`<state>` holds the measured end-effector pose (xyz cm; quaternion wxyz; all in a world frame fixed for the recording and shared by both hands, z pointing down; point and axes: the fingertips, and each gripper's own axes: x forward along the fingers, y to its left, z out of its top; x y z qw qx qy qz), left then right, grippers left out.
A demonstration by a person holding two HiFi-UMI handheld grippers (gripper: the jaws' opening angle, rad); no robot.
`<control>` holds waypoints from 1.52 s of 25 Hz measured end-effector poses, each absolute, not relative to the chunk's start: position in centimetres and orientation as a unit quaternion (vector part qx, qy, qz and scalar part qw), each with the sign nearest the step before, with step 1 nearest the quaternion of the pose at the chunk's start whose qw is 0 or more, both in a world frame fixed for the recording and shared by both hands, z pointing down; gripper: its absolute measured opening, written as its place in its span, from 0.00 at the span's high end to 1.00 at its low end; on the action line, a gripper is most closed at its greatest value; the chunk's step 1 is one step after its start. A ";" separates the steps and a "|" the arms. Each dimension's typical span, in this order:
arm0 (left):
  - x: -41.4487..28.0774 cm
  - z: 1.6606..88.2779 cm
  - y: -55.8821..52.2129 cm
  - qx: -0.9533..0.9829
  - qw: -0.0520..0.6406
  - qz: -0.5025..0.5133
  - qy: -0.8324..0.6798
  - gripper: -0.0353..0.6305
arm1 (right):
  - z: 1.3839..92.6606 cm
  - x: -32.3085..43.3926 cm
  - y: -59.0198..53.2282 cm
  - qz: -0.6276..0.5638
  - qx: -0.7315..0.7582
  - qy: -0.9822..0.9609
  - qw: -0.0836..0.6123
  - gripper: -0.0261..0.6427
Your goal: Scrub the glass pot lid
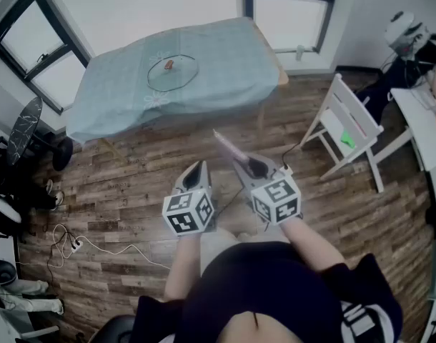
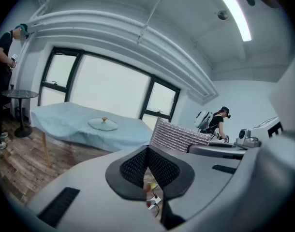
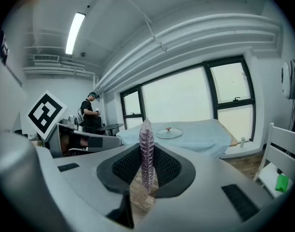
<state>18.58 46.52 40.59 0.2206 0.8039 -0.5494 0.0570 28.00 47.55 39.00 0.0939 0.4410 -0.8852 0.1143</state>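
Wooden plank floor [image 1: 132, 191] fills most of the head view. At its far side, below the windows, stands a rectangular table draped in a pale blue cloth [image 1: 225, 56]. A white slatted folding chair [image 1: 350, 123] stands to the right of the table, apart from it, with a small green object [image 1: 347, 140] on its seat.

The round clear glass pot lid with a brownish knob [image 1: 172, 72] lies flat near the middle of the cloth, well apart from both grippers, which are held low in front of the person over the floor.

The left gripper [image 1: 198, 166] has its jaws pressed together with nothing between them, as the left gripper view shows [image 2: 147, 154]. The right gripper [image 1: 251, 164] has its jaws clamped on a thin, bumpy, pinkish-silver scrubbing sheet [image 3: 146, 149], which stands up edge-on above the pads and points toward the table [image 1: 227, 146].
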 end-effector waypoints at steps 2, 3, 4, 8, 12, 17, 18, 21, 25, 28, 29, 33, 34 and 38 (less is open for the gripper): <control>18.6 40.7 46.5 0.802 0.222 0.062 -0.551 0.95 | 39.5 27.8 47.5 0.122 0.438 -0.885 0.096 0.84; 18.6 40.7 46.4 0.801 0.222 0.064 -0.552 0.95 | 39.6 27.7 47.5 0.124 0.437 -0.885 0.096 0.84; 18.6 40.8 46.3 0.800 0.223 0.065 -0.553 0.95 | 39.6 27.5 47.4 0.123 0.437 -0.886 0.097 0.84; 18.5 40.8 46.4 0.799 0.223 0.068 -0.555 0.95 | 39.4 27.1 47.2 0.119 0.435 -0.887 0.097 0.84; 18.1 40.8 46.0 0.796 0.225 0.069 -0.558 0.95 | 39.1 26.5 46.7 0.116 0.430 -0.890 0.100 0.84; 17.5 40.8 45.6 0.789 0.230 0.065 -0.567 0.95 | 39.3 26.2 46.1 0.117 0.431 -0.888 0.108 0.84; 17.3 40.8 45.5 0.786 0.231 0.064 -0.569 0.95 | 39.3 26.1 45.9 0.118 0.429 -0.889 0.108 0.84; 16.5 40.6 45.1 0.780 0.234 0.055 -0.577 0.95 | 39.0 25.8 45.2 0.122 0.424 -0.892 0.098 0.84; 15.5 40.5 44.4 0.773 0.231 0.053 -0.588 0.95 | 38.4 25.1 44.3 0.116 0.414 -0.899 0.086 0.84; 14.8 40.6 43.7 0.768 0.234 0.052 -0.595 0.95 | 38.2 24.8 43.6 0.119 0.409 -0.901 0.081 0.84; 14.6 40.7 43.5 0.766 0.235 0.051 -0.596 0.95 | 38.2 24.7 43.4 0.121 0.408 -0.901 0.081 0.84; 14.1 41.3 42.3 0.767 0.235 0.056 -0.595 0.95 | 39.0 23.8 42.2 0.121 0.403 -0.903 0.084 0.84; 14.1 41.5 42.0 0.768 0.234 0.058 -0.593 0.95 | 39.4 23.6 41.8 0.123 0.401 -0.904 0.085 0.84; 13.0 41.9 39.9 0.767 0.236 0.060 -0.594 0.95 | 39.9 22.8 39.6 0.129 0.406 -0.900 0.090 0.84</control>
